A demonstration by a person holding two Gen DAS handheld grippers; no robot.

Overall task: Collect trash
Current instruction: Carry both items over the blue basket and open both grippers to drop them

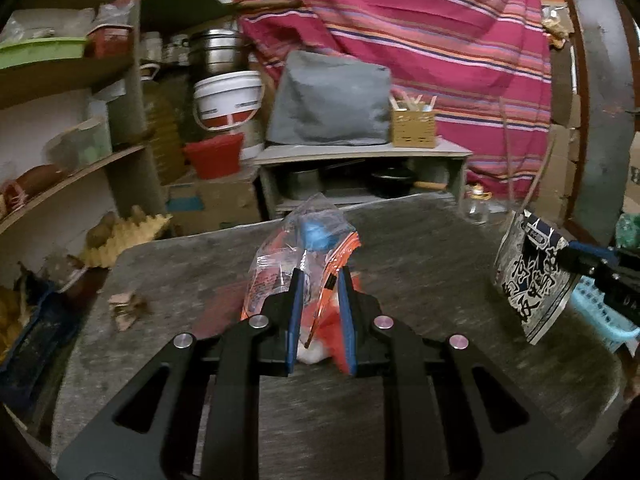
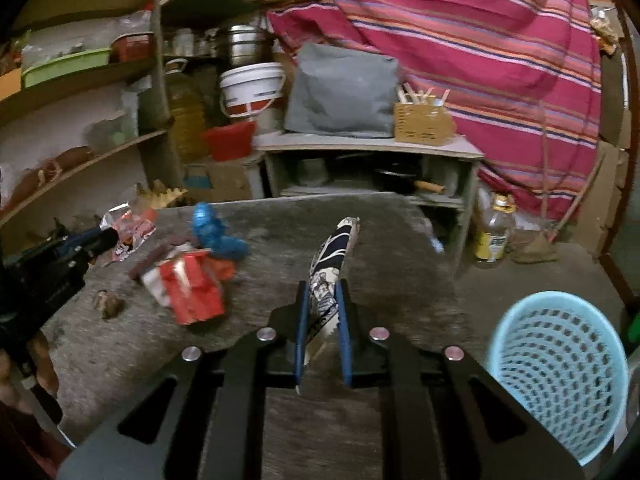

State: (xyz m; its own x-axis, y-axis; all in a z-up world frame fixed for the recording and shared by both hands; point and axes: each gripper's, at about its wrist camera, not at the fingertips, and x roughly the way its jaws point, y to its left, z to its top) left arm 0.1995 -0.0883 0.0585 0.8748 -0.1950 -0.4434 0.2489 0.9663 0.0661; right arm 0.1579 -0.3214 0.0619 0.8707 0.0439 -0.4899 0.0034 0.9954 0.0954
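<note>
My left gripper [image 1: 322, 276] is shut on a clear plastic wrapper with orange print [image 1: 288, 264] and holds it over the grey table [image 1: 420, 264]; it also shows in the right wrist view [image 2: 128, 230], held by the left gripper [image 2: 110, 238]. My right gripper [image 2: 322, 290] is shut on a dark blue and white printed wrapper [image 2: 332, 264], seen from the left wrist view [image 1: 528, 276] at the table's right edge. A red and white carton [image 2: 192, 286] and a blue crumpled piece [image 2: 216, 234] lie on the table. A light blue mesh basket [image 2: 560, 372] stands at the right, below the table.
A small brown scrap [image 1: 126, 306] lies on the table's left part. Wooden shelves [image 1: 68, 168] with bowls stand at the left. A low cabinet [image 1: 360, 172] with a grey cover and a striped cloth [image 1: 440, 40] are behind. A bottle [image 2: 494, 228] stands on the floor.
</note>
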